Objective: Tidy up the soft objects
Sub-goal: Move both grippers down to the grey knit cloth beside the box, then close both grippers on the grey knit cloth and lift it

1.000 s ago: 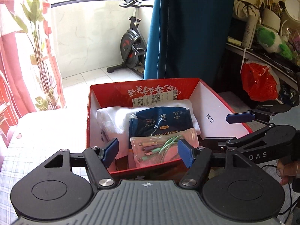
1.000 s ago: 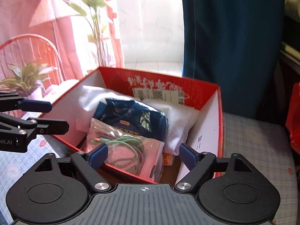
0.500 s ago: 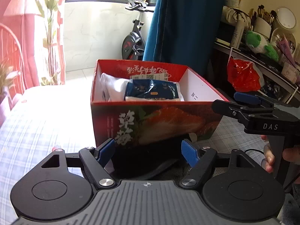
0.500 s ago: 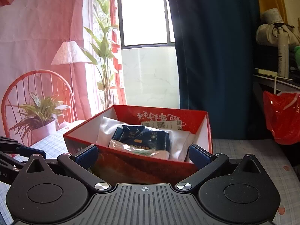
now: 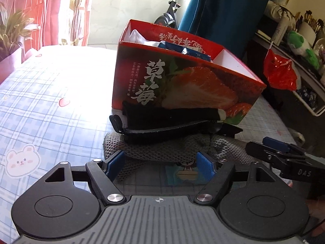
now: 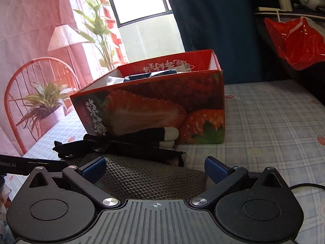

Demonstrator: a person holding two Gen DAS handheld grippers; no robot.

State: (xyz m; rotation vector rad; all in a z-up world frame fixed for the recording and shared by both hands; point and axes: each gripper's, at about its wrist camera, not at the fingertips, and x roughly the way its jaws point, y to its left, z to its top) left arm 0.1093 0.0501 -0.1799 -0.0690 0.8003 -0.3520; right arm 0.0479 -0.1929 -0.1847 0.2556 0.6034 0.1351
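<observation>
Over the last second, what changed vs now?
Both grippers dropped from above the red box to the pile in front of it. The left gripper and right gripper now straddle the grey knit, open, holding nothing. Box contents and the black items look unmoved.

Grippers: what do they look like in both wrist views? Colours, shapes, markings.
Both match: the left gripper and right gripper have black linkage arms, blue pads on the fingers, two round black discs, silver pivot screws and a ribbed grey base with a crosshair mark. Side lettering reads "DAS" on the right, "Robot.AI" on the left.
</observation>
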